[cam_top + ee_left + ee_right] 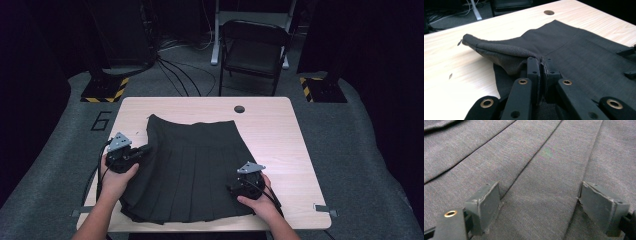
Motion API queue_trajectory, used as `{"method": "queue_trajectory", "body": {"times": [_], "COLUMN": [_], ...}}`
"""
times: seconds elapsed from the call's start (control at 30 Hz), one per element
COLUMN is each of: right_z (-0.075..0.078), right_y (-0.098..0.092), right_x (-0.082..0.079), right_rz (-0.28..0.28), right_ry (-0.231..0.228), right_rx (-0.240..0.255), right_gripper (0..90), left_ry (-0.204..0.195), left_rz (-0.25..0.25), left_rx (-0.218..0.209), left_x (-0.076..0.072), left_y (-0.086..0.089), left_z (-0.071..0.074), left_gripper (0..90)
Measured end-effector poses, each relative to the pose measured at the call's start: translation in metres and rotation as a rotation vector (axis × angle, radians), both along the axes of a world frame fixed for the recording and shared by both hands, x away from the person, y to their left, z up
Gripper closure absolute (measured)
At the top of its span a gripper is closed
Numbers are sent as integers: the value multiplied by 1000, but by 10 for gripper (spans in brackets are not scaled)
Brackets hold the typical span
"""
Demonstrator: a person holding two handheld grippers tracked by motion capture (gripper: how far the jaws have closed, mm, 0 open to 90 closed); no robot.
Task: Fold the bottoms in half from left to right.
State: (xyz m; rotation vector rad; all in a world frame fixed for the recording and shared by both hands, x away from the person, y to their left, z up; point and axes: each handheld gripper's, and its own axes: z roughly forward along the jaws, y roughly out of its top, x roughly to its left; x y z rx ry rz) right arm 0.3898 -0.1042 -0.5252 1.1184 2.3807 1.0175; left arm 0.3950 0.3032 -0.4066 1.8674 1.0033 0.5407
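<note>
**Lifting the left edge of the pleated skirt while the right side is pinned**

My left tool (144,149) is clamped tight on the left edge of the dark pleated skirt (192,165), its jaws pressed together with a thin ridge of fabric pinched between them. In the left gripper view that edge rises off the surface (454,75) in a tented fold running back to the waistband corner (465,40), where a small zipper pull hangs. I judge the grip sits there because this edge is the one I mean to carry across for a fold, and holding it near the waist keeps the pleats from fanning out.

The skirt itself lies across the middle of the light wooden surface (295,140), waistband toward the far side, hem toward me and slightly over the near edge.

My right tool (239,186) rests on the right part of the skirt, near the hem. In the right gripper view its jaws stand wide apart, pads (485,202) down on the cloth on either side of a pleat and gripping nothing. I take it as a weight, holding the garment so it does not slide while the left side comes up.
</note>
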Motion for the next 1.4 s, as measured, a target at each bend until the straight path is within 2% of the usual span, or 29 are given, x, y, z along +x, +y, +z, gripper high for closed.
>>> {"method": "queue_trajectory", "body": {"times": [0.23,0.57,0.77,0.93,1.13,1.27,1.4], "right_z": [0,0,0,0,0,0,0], "right_y": [0,0,0,0,0,0,0], "right_x": [0,0,0,0,0,0,0], "right_rz": [1,0,1,2,1,2,3], "right_ry": [1,-1,0,0,-1,1,2], "right_rx": [-1,1,1,2,2,0,1], "right_gripper": [163,162,163,163,163,162,163], "left_ry": [-18,-29,-42,-33,-21,12,55], "left_rz": [-50,-129,-145,-161,-190,-229,-262], "left_rx": [8,42,38,34,20,38,55], "left_x": [-2,-4,-3,-4,-5,-6,-6], "left_y": [-18,-43,-54,-59,-69,-85,-102], "left_z": [10,20,25,25,19,2,-22], "left_gripper": [856,857,856,856,856,857,857]}}
